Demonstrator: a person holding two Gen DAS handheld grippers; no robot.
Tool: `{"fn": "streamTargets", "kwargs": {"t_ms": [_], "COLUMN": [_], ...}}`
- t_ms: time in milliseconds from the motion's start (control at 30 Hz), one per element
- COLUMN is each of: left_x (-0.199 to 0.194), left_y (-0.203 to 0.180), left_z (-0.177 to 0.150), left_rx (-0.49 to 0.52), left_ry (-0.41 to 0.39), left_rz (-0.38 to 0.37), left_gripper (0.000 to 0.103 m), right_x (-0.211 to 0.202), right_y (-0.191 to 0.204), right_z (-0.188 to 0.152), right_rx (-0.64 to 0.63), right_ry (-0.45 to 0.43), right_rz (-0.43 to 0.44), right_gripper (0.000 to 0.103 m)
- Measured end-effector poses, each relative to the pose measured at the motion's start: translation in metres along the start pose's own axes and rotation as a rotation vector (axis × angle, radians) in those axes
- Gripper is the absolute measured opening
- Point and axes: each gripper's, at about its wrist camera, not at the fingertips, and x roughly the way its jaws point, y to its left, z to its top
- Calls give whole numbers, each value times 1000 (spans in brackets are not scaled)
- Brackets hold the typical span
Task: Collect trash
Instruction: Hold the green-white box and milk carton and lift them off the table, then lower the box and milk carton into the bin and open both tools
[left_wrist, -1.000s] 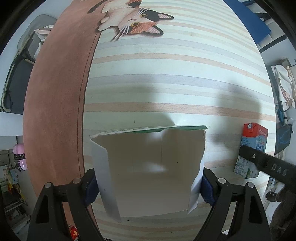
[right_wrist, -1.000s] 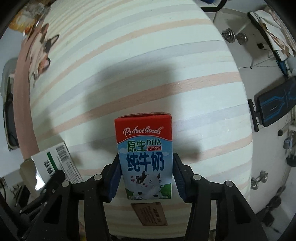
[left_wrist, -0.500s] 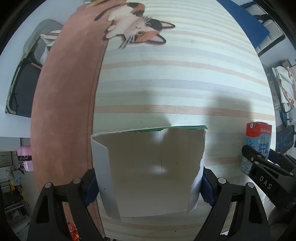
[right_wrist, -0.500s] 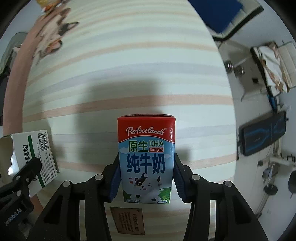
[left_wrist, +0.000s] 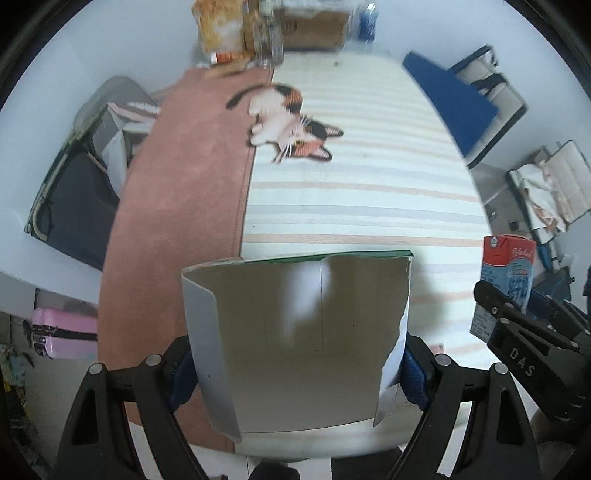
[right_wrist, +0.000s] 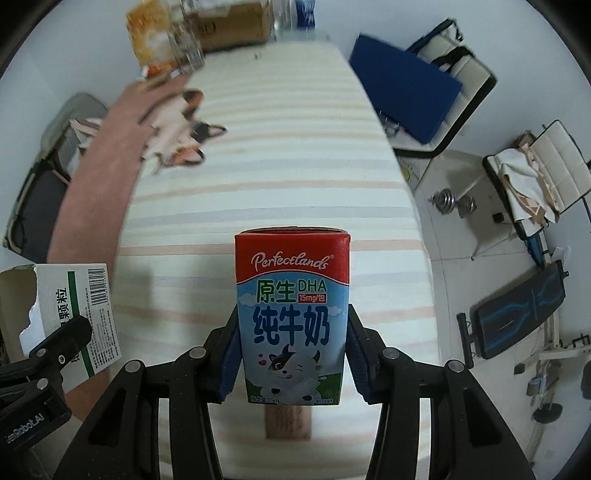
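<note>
My left gripper (left_wrist: 297, 373) is shut on a torn, opened cardboard box (left_wrist: 303, 339), its brown inside facing the camera and a blue pad pressing each side. The same box (right_wrist: 79, 314), white with a green stripe and a barcode, shows at the left of the right wrist view. My right gripper (right_wrist: 291, 360) is shut on a small red and blue milk carton (right_wrist: 291, 314) held upright. That carton (left_wrist: 508, 273) also shows at the right edge of the left wrist view. Both are held above a striped rug (right_wrist: 280, 155).
The rug has a pink border (left_wrist: 177, 206) and a cat picture (left_wrist: 291, 125). Bags and a cardboard box (left_wrist: 310, 26) stand at its far end. A blue pad on a chair (right_wrist: 406, 85), dumbbells (right_wrist: 450, 201) and a bench (right_wrist: 517, 314) lie on the right floor.
Both grippers have risen with their loads and tilted up, so the rug's far end and the room around it now show. The grips look the same.
</note>
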Motion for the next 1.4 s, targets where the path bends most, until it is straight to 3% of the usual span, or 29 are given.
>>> {"fn": "streamTargets", "kwargs": {"t_ms": [133,333,467,633,767,1000,1133,1167,1200,1267,1300,1367,1400], "left_x": [-37,-77,-82,-50,12,178,284,310,323,354,363,373,374], "left_y": [20,58,82,105,112,110,108,107,107,111,113,117,120], "left_z": [-40,-118,-166,-221,-262,-338,-383,-395,-402,-421,-429,-438,-441], "left_rx": [25,90,113,94,68,-12,-76,-78,-78,-99,-106,-119,-122], "left_ry": [-64,-88,-49,88,218,429,524,541,549,555,553,540,521], "left_rz": [-39,-103,-129,-158,-169,-250,-273,-262,-252,-230,-217,-194,-170], "left_gripper": [87,87,87,87,87,88,91,97,103,103,103,103,103], "right_x": [-45,-105,-129,-121,-68,105,206,227,251,294,312,334,341], "right_y": [13,41,59,76,73,55,54,55,57,61,63,64,65], "right_z": [-33,-124,-194,-274,-337,-445,-488,-497,-506,-524,-531,-538,-541], "right_rx": [24,94,151,174,221,320,333,328,325,310,309,306,295], "right_ry": [-73,-120,-93,23,174,415,482,499,508,517,523,521,512], "right_rz": [4,-2,16,53,91,160,215,222,232,261,286,308,302], "right_gripper": [51,51,51,51,51,52,52,52,52,53,55,81,83]}}
